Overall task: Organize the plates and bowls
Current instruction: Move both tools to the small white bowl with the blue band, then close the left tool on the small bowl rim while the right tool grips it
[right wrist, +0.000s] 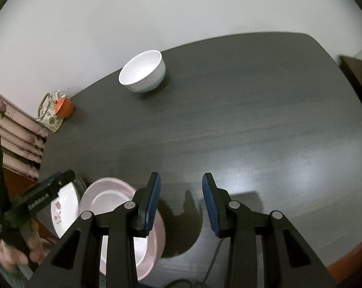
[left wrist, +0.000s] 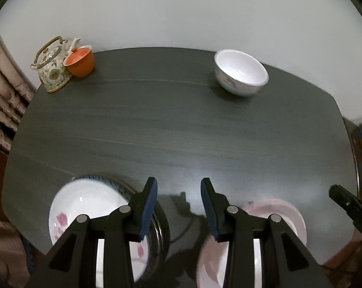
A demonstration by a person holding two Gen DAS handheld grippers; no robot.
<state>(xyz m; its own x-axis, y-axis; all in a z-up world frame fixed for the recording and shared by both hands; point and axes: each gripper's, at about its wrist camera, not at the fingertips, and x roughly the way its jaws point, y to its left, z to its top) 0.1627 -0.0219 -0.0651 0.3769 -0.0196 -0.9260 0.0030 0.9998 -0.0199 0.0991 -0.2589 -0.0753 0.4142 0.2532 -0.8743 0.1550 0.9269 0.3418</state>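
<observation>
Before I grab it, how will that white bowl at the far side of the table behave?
The white bowl looks like glazed ceramic, so probably stiff, breakable and somewhat slippery. Its rim is wider than its foot, so a push near the rim could tip it. It looks empty, so probably only moderately heavy.

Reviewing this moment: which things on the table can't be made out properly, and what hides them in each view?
- Floral plate, left wrist view: near half behind the left gripper; what lies under it is unclear.
- Pink plate, right wrist view: near part behind the right gripper.
- White bowl: side pattern blurred.
- Teapot: small.
</observation>
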